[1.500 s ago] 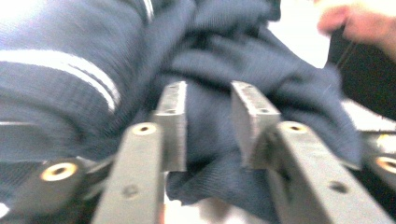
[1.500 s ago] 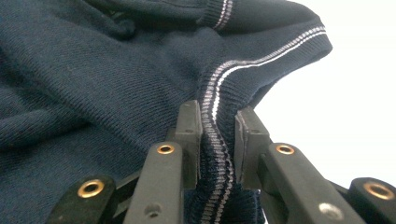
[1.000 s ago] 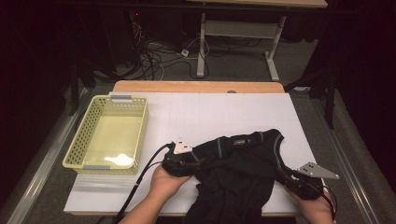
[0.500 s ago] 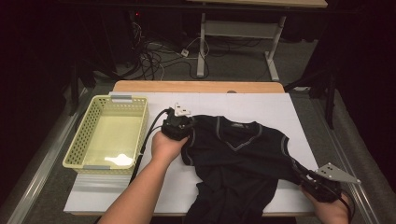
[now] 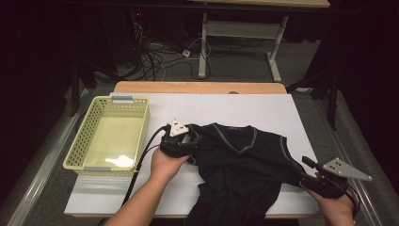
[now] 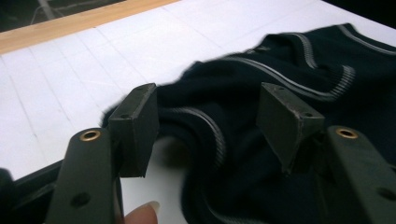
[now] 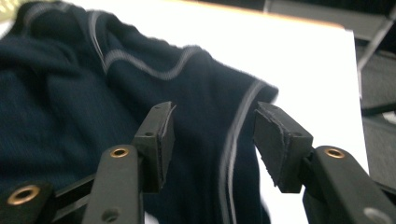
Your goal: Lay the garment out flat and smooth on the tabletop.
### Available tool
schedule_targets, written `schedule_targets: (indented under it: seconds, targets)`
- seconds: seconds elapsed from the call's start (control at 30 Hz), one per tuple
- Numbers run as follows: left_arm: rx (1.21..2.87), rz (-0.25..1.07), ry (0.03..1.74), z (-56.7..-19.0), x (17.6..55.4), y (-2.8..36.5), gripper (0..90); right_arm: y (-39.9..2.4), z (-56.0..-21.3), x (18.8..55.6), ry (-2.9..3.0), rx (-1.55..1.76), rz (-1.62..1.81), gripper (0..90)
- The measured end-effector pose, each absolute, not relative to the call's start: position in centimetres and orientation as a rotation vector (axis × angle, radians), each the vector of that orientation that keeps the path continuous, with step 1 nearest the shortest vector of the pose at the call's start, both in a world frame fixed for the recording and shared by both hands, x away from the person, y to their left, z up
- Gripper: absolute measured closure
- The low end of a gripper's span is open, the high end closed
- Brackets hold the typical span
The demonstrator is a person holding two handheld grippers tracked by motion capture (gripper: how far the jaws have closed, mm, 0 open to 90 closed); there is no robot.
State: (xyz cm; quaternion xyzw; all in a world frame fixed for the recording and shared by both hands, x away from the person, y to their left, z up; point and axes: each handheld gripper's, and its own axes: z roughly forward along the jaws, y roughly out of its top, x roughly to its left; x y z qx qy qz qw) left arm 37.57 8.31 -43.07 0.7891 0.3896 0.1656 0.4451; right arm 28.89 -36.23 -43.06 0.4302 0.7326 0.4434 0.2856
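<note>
1. Dark navy sleeveless knit top with pale grey piping (image 5: pixel 240 165) lies spread on the white table covering (image 5: pixel 244 110) in the high view, its V-neck toward the far side and its lower part hanging over the near edge. The left gripper (image 5: pixel 181 141) sits at the top's left shoulder, held by the person's left hand (image 5: pixel 167 157). The right gripper (image 5: pixel 310 172) is at the garment's right edge near the table's front right corner, with the right hand (image 5: pixel 336 205) behind it. A pale yellow plastic lattice basket (image 5: pixel 110 136) stands on the left part of the table, apart from the top.

2. In the left gripper view, the left gripper (image 6: pixel 208 121) has its jaws spread wide, with a bunched fold of the top (image 6: pixel 280 84) and its grey-trimmed edge lying between them; the pads are not pressed on it. A fingertip (image 6: pixel 142 215) shows at the bottom edge.

3. In the right gripper view, the right gripper (image 7: pixel 215 135) also stands with jaws parted, and the piped armhole edge of the top (image 7: pixel 93 84) runs through the gap, unclamped. White table covering (image 7: pixel 303 56) shows beyond.
</note>
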Motion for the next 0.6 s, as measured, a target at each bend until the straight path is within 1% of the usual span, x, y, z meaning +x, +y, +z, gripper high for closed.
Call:
schedule_targets:
  seconds: [0.07,0.1,0.13,0.17,0.2,0.23,0.27,0.33,0.37,0.47,0.5,0.53,0.6]
  targets:
    - [2.048,0.411,0.987,-44.3,38.1,7.8,39.2,-35.8,-42.4,30.1,1.964,1.143,1.177,48.7]
    - [2.085,0.418,1.004,-45.0,38.4,7.5,38.5,-35.6,-42.4,30.9,1.966,1.152,1.169,48.8]
    - [2.108,0.426,1.018,-45.6,38.8,7.1,35.9,-35.5,-42.4,31.9,1.974,1.171,1.154,48.4]
    - [2.117,0.426,1.033,-46.2,39.1,6.9,33.6,-35.5,-42.6,33.0,1.99,1.192,1.13,46.7]
    - [2.116,0.408,1.054,-46.6,39.6,6.8,33.7,-35.4,-42.9,34.1,2.006,1.222,1.103,45.4]
    - [2.104,0.374,1.082,-47.0,40.2,6.8,33.6,-35.5,-43.3,35.2,2.02,1.252,1.063,43.2]
    - [2.081,0.331,1.107,-47.3,40.8,7.0,34.0,-35.5,-43.8,36.3,2.036,1.288,1.024,38.9]
    - [2.065,0.274,1.124,-47.7,41.5,7.2,42.3,-35.8,-45.1,38.2,2.078,1.404,0.969,29.8]
    - [2.083,0.263,1.11,-48.0,41.7,7.1,51.1,-36.0,-45.7,38.9,2.097,1.439,0.956,25.4]
    - [2.12,0.28,1.058,-48.0,41.6,6.8,66.6,-35.5,-47.0,39.8,2.165,1.463,0.904,18.3]
    - [2.136,0.277,1.033,-48.0,41.5,6.7,72.8,-35.0,-47.0,39.7,2.169,1.431,0.863,21.4]
    - [2.145,0.285,1.011,-48.0,41.4,6.5,77.9,-34.7,-47.0,39.5,2.176,1.404,0.847,32.1]
    - [2.17,0.327,0.978,-47.9,41.0,6.5,79.5,-34.2,-46.9,38.8,2.205,1.337,0.889,55.7]
